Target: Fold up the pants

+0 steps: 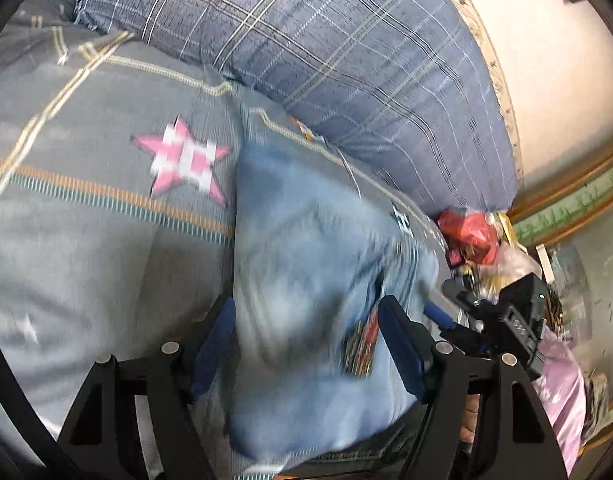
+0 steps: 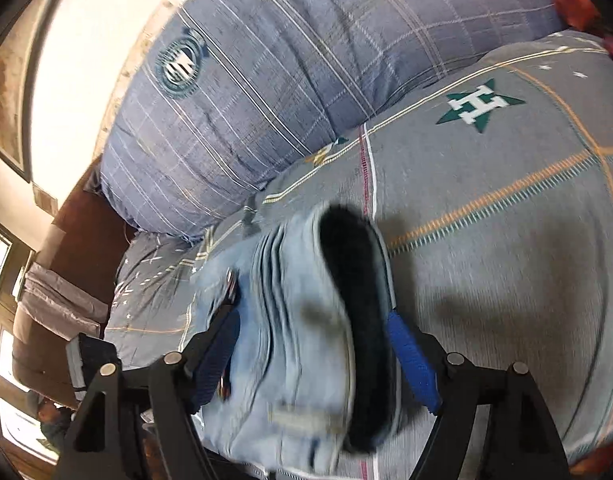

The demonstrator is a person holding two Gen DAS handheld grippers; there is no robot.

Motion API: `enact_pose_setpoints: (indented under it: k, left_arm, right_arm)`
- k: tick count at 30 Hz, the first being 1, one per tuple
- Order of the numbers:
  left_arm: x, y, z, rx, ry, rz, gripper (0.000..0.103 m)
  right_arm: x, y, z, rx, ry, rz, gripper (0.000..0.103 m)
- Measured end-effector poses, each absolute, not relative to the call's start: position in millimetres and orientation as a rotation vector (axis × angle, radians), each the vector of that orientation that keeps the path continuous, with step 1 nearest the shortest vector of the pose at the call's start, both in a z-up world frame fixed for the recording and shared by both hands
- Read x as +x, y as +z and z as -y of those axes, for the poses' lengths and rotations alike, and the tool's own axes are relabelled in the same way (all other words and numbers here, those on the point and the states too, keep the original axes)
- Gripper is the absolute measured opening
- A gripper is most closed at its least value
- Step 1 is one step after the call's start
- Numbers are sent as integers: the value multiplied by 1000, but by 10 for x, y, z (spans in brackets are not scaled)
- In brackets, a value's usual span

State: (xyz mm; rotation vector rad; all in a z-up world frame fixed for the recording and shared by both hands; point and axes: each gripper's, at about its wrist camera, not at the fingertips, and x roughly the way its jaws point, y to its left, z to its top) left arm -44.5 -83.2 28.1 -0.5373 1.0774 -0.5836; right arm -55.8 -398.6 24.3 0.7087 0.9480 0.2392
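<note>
Light blue jeans (image 1: 306,264) lie folded in a thick bundle on a grey bedspread (image 1: 86,240). My left gripper (image 1: 306,316) has its blue-padded jaws spread on either side of the bundle, which fills the gap between them. In the right wrist view the jeans (image 2: 290,320) show stacked folded layers and a dark opening. My right gripper (image 2: 312,320) also straddles the bundle, its blue pads (image 2: 410,356) against both sides. The other gripper (image 1: 502,316) shows at the right of the left wrist view. Both views are blurred by motion.
A big blue plaid pillow (image 1: 326,52) (image 2: 266,92) lies at the head of the bed. The bedspread (image 2: 506,260) carries a pink star (image 1: 182,160) and a green star (image 2: 478,106). Red and pink clutter (image 1: 474,236) sits beside the bed. A brown sofa (image 2: 46,320) stands at the left.
</note>
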Motion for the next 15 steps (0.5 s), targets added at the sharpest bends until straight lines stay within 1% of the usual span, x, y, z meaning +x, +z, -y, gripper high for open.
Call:
enact_pose_setpoints:
  k: [2,5,7,10,12,15]
  left_arm:
    - [-225,306,918,-521,-599,-1106,78]
    - [-6,176,934,-514,-600,-1127,78]
    - [48,-24,906,-574,-635,-1131,78]
    - [62,-280,882,-683,-622,-1175,78]
    - [85,-337,877,-749,-641,-1186,78]
    - [61,-276,846,-776,-640,-1158,76]
  right_arm:
    - [-318,194,3991,693,262,-988,79]
    - [-145,34,3983,681,257,-995,79]
    - [-123,-133,3985,732,274,-994,79]
    - [-115,-220,4030,781,309,-985,79]
    - [-94,-283,4078,825,336,-993,79]
    - [-99,-316,4094,867,375,-987,79]
